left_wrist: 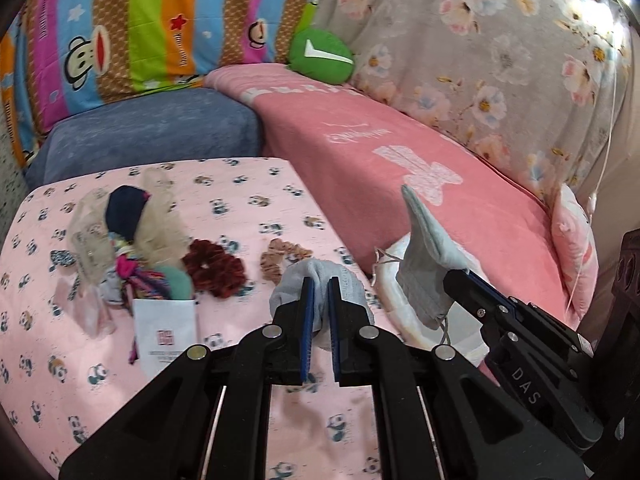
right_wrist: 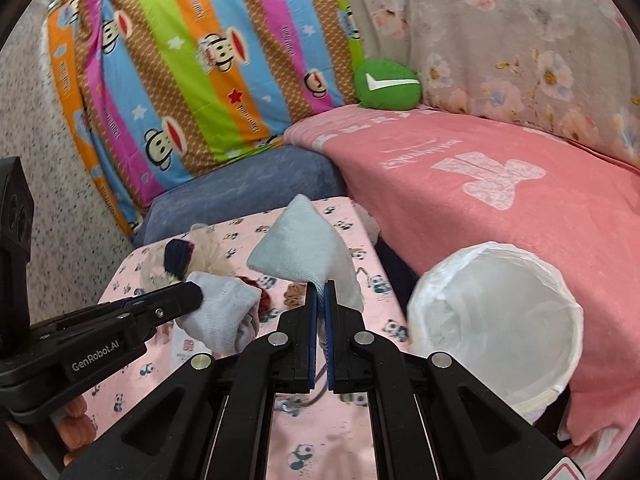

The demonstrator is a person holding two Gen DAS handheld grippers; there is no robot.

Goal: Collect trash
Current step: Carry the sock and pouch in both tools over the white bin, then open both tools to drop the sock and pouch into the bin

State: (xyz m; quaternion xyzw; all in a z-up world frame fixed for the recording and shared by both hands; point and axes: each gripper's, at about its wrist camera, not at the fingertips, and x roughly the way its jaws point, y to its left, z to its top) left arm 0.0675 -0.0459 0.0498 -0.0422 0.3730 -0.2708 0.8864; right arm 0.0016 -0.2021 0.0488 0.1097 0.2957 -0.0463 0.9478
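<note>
Two pale grey pieces are off the table and in the air. The left gripper [left_wrist: 319, 298] has its pads clamped on a crumpled grey sock [left_wrist: 320, 276], bunched round the fingertips, above the table's near right part. The right gripper [right_wrist: 321, 300] pinches a grey face mask [right_wrist: 300, 248] (its ear loop dangles below the fingers in the left wrist view), which stands up from the jaws like a little tent, over the table's right edge.

So the step in hand looks like the carry: both pieces grasped, neither yet dropped. The white-lined bin [right_wrist: 560, 280] stands open just beyond the table's right edge, against the pink blanket [right_wrist: 500, 220] on the couch, and its mouth is unobstructed.

The next move calls for bringing each gripper in turn over the bin's opening and spreading the fingers only once the cloth hangs inside the rim; soft pieces can cling to a pad or drape over the liner's edge.

More waits on the panda-print table [left_wrist: 280, 420]: a heap of fabric scraps [left_wrist: 132, 236] toward its far left, a dark red scrunchie [left_wrist: 214, 268], a brown scrunchie [left_wrist: 280, 260] and a white paper packet [left_wrist: 164, 332] nearer the middle.
</note>
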